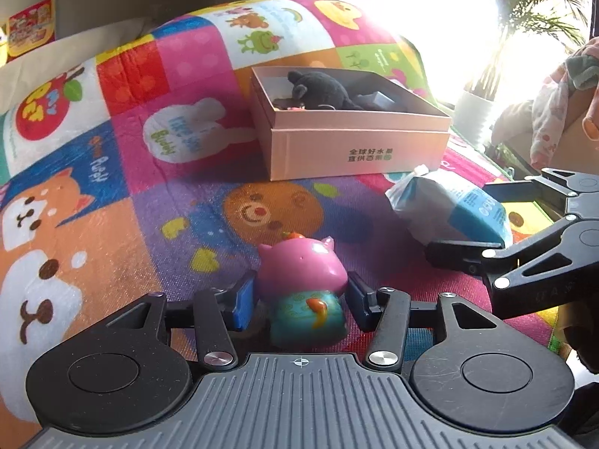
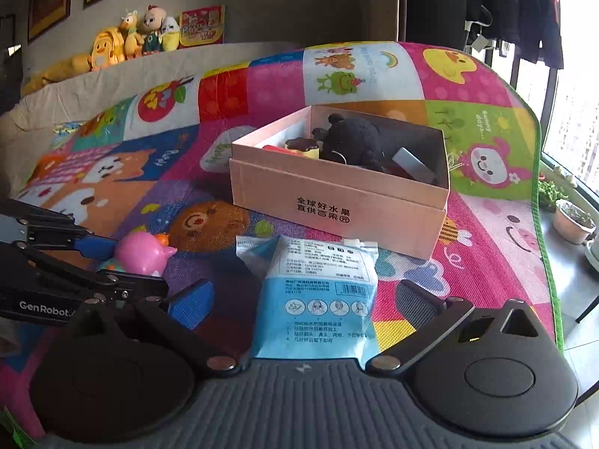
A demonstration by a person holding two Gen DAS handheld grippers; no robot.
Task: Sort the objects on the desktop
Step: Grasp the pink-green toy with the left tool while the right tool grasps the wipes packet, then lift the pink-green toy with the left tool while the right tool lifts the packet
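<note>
Left wrist view: left gripper (image 1: 301, 299) clamped on the pink pig toy (image 1: 305, 292) down on the mat (image 1: 112, 194), short of the pink box (image 1: 355, 149). Looks light, hard and glossy, likely slippery, so best pinched at the rounded head. Right gripper (image 2: 303, 303) spread wide around the soft blue packet (image 2: 312, 295), not pressing.

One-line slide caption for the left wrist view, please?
Left gripper fingers clamp the pink pig figurine on the cartoon play mat, pink cardboard box beyond.

Open mat (image 2: 157, 194) left of the pink box (image 2: 337, 202), blocked nearer in by blue packet (image 2: 318, 292) and pig toy (image 1: 303, 280).
</note>
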